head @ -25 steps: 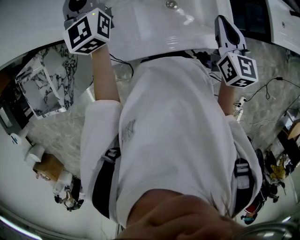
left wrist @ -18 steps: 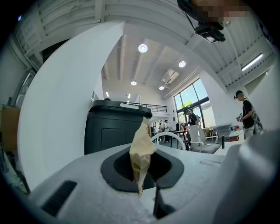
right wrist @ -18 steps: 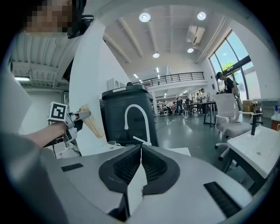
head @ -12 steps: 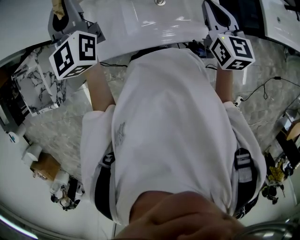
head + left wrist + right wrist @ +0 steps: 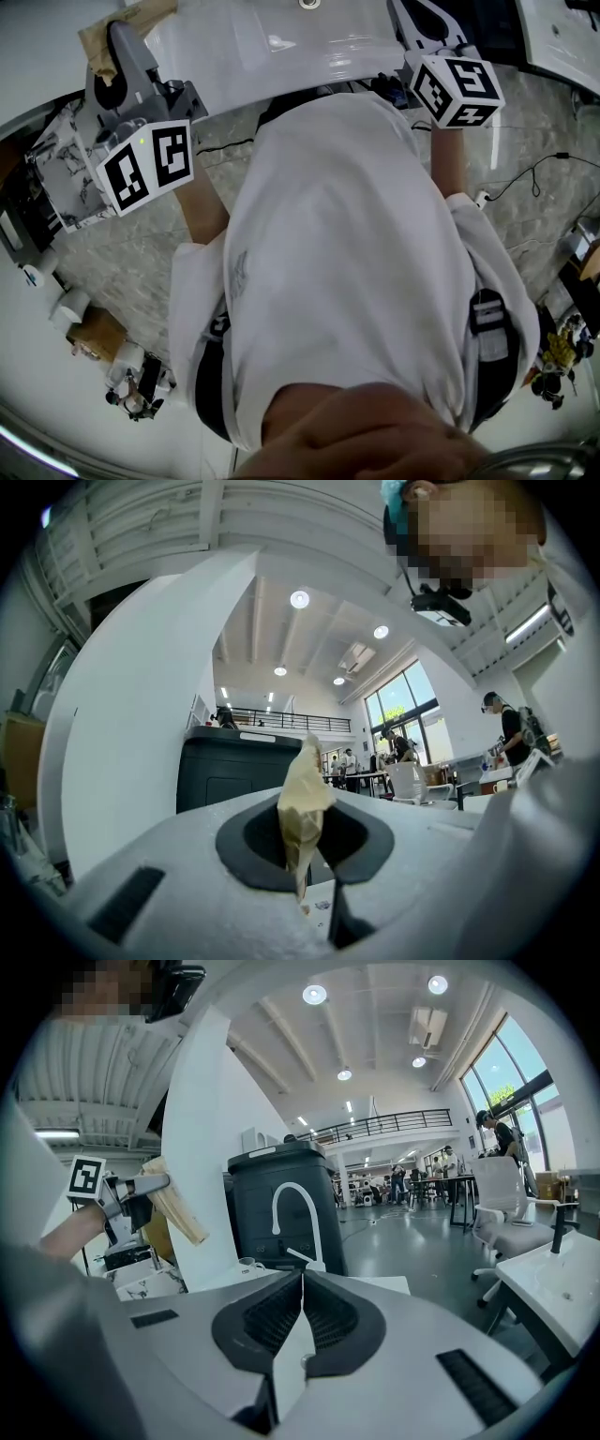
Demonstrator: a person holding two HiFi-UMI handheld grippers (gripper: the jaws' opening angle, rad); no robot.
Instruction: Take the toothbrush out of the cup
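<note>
One tan strip, likely the toothbrush though no bristle end can be made out, sits pinched between the pads of your left gripper, whose jaws are closed tight on it. Its long axis runs across the jaws, one end rising above the pads and the other poking out below. In the right gripper view the strip slants, its lower end tipped down toward the white basin, and it hangs above and to the left of the basin's faucet, well apart from it. A small pale cup-like shape stands just beside the faucet's foot, too small to be sure of. If that is the cup, the strip is already clear of it, up and to the left, with no part reaching inside. Your right gripper has its jaws together with nothing between them. It points across the basin toward the faucet, so it is the nearer hand to the basin but takes no part in the grip. The job looks all but done. The next move rests on your left hand alone, which should carry the strip away from the basin without letting the lower end swing back over the cup-like shape.
</note>
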